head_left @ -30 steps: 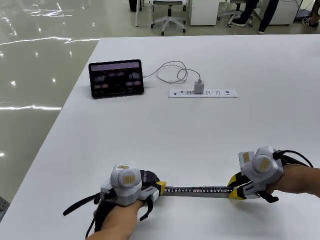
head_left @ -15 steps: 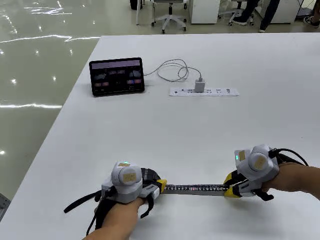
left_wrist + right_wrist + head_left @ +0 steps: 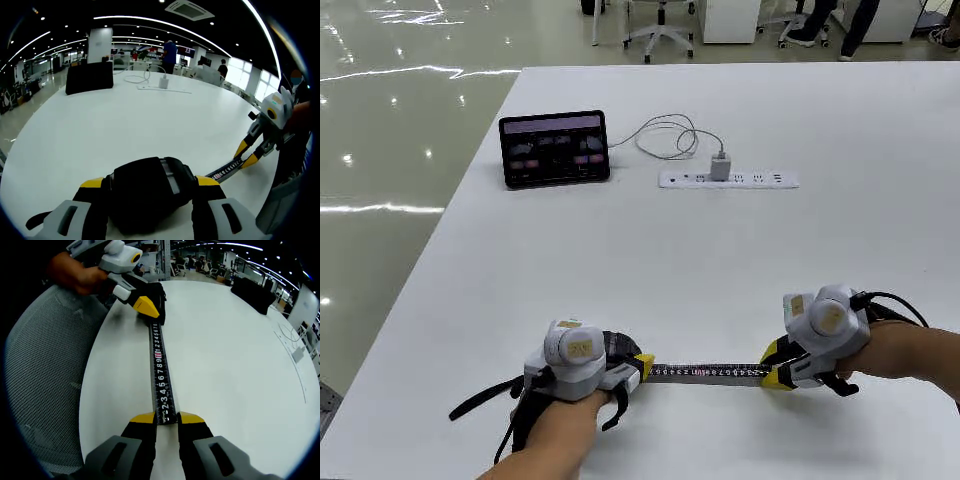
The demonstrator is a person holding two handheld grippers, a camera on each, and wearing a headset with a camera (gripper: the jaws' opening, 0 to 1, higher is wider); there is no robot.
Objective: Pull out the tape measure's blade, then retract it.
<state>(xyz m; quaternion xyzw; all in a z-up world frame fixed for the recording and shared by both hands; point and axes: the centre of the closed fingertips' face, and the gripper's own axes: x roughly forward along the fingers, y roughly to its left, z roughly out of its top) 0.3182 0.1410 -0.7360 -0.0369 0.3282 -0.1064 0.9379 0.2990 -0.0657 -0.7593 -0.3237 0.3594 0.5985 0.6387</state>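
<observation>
We see the black tape measure case [image 3: 145,195] clenched in the left gripper [image 3: 638,368] near the front edge of the table [image 3: 720,260]; its blade [image 3: 705,373] lies flat, running straight rightward to the right gripper [image 3: 770,368], which pinches its tip

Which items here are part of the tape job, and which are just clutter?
In the job:
- black tape measure case, clamped in the left tool
- dark numbered blade, drawn out along the white table, end pinched by the right tool

Lying about:
- dark tablet
- white power strip
- white charger with looped cable
</observation>
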